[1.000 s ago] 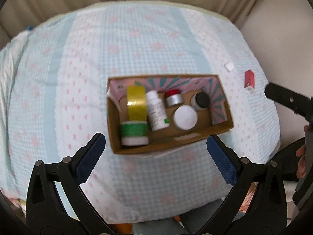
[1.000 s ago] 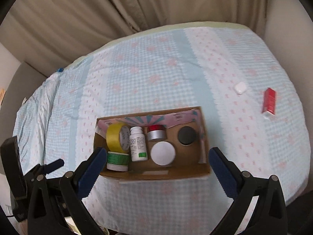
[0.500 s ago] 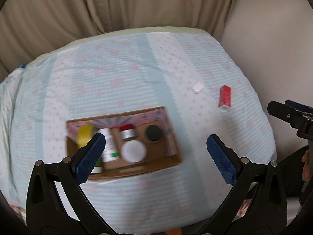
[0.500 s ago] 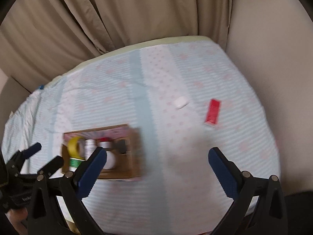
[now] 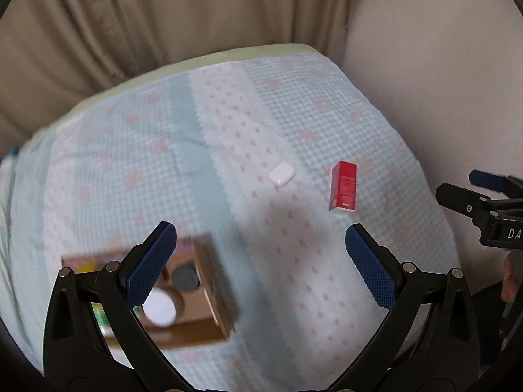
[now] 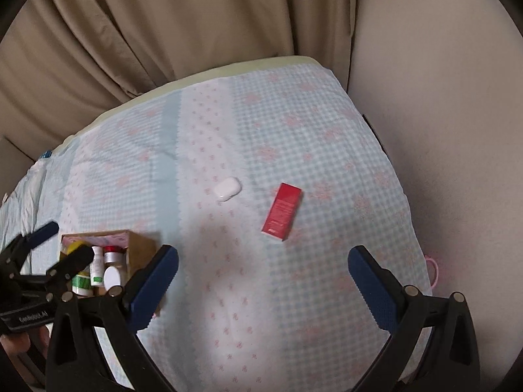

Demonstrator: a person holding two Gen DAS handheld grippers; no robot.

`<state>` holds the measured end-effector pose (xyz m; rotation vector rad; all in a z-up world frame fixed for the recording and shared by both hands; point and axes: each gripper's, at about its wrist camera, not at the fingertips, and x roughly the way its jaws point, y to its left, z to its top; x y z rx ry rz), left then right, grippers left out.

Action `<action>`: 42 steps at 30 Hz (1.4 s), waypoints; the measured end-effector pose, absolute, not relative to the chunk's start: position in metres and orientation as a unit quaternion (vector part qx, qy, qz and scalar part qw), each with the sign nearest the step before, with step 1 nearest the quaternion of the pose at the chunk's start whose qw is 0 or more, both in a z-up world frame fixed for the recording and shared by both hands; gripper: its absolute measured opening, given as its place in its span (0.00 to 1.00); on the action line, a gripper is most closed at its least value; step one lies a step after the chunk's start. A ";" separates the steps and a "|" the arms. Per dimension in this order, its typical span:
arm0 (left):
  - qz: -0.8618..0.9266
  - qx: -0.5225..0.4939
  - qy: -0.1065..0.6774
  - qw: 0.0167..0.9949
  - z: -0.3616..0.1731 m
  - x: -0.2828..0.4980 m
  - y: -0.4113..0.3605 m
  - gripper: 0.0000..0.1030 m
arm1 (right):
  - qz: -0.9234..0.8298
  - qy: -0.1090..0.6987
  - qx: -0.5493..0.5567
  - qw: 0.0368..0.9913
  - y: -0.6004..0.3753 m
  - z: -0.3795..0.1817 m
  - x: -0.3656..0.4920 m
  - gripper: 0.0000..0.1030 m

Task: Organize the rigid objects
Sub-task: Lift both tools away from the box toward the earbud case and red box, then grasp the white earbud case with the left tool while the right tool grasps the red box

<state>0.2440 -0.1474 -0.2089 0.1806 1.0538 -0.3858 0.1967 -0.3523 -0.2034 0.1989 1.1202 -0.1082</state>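
A small red box (image 5: 343,185) (image 6: 282,211) and a white rounded case (image 5: 282,173) (image 6: 227,188) lie loose on the pale checked cloth (image 6: 294,150). A cardboard box (image 5: 215,290) (image 6: 140,248) holding a white bottle (image 6: 96,266), jars and tape rolls sits at the lower left. My left gripper (image 5: 261,261) is open and empty above the cloth, right of the box. My right gripper (image 6: 263,274) is open and empty, short of the red box. It also shows at the right edge of the left wrist view (image 5: 480,192).
Beige curtains (image 6: 163,26) hang behind the table. A plain wall (image 6: 441,98) stands close along the right edge. The table's right side drops off next to the wall.
Both grippers have swung to the right, away from the cardboard box. The red box and white case now sit nearer the middle of both views. Both stay open.
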 end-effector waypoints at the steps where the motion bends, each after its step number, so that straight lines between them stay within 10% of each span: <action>1: -0.189 0.096 0.498 0.841 -0.213 0.251 -0.153 1.00 | -0.052 0.532 0.097 0.839 -0.357 -0.209 0.201 1.00; 21: -0.354 0.226 0.544 0.727 -0.416 0.399 -0.250 0.79 | -0.180 0.551 0.230 0.782 -0.393 -0.351 0.274 0.92; 34: -0.389 0.249 0.553 0.693 -0.472 0.414 -0.263 0.53 | -0.215 0.596 0.221 0.741 -0.383 -0.436 0.314 0.70; 42: -0.388 0.247 0.554 0.693 -0.474 0.424 -0.265 0.41 | -0.222 0.611 0.196 0.734 -0.378 -0.447 0.319 0.37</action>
